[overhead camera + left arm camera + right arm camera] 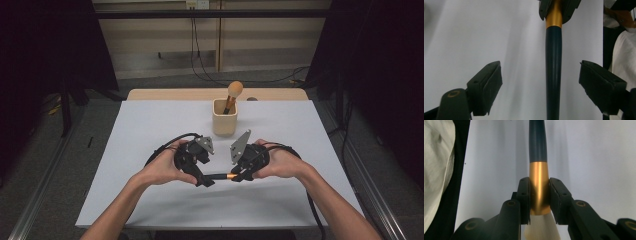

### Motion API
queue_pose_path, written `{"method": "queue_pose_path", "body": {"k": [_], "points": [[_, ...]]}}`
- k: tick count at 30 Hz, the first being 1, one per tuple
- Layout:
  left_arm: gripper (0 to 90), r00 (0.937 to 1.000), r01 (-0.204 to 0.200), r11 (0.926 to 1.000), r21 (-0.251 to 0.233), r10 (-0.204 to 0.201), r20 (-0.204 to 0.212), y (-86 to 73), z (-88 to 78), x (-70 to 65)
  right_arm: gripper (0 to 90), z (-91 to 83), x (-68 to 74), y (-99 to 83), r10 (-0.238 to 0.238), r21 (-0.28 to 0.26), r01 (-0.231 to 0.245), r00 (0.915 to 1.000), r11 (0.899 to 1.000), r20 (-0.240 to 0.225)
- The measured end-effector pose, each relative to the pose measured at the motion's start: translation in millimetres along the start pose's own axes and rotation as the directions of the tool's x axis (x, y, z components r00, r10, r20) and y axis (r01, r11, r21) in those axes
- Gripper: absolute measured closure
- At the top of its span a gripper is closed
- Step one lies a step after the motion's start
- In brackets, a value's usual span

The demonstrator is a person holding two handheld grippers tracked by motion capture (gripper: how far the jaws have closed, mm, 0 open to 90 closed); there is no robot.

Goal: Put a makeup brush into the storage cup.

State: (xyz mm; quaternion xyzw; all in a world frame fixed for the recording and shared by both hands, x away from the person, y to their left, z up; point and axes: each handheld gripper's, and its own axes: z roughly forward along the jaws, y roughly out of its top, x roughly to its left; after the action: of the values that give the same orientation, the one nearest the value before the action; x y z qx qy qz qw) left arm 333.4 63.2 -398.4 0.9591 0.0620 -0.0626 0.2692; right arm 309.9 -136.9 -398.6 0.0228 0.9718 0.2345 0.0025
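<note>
A makeup brush with a dark handle (219, 176) and a gold ferrule lies level between my two grippers, just above the white table (150, 125). My right gripper (235, 176) is shut on the gold ferrule (538, 177); pale bristles (541, 228) show behind its jaws. My left gripper (206, 181) is open around the handle (553, 75). Its pads (491, 82) stand apart from the handle on both sides. The right gripper's jaws (559, 7) show at the far end of the left gripper view.
A beige cup (224, 122) stands behind the grippers at the table's middle, holding a second brush (234, 90) with an orange head upright. Cables trail from both grippers. A wooden edge (165, 94) runs along the table's far side.
</note>
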Motion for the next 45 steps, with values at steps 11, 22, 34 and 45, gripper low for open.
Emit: {"method": "queue_pose_path", "body": {"k": [11, 22, 34, 45], "points": [[35.9, 0.9986, 0.009, 0.9999, -0.005, -0.009, 0.052, 7.8, 9.0, 5.2, 72.3, 2.2, 0.0, 4.1, -0.011, -0.006, 0.011, 0.9999, 1.000, 0.007], [52.6, 0.9992, -0.002, 0.9995, -0.031, 0.003, 0.040, 11.5, 11.4, 4.4, 72.3, 3.8, -1.5, 7.1, -0.016, -0.013, 0.016, 0.9995, 1.000, 0.027], [61.1, 0.9991, -0.010, 0.9995, -0.030, 0.011, 0.042, 14.9, 17.6, 1.7, 72.3, 2.1, -3.6, 7.6, -0.013, -0.030, 0.014, 0.9990, 0.999, 0.042], [73.0, 0.9979, -0.015, 0.9992, -0.038, 0.018, 0.063, 14.8, 19.3, 3.3, 72.3, 1.4, -2.6, 6.8, -0.017, -0.042, 0.019, 0.9988, 0.999, 0.046]]}}
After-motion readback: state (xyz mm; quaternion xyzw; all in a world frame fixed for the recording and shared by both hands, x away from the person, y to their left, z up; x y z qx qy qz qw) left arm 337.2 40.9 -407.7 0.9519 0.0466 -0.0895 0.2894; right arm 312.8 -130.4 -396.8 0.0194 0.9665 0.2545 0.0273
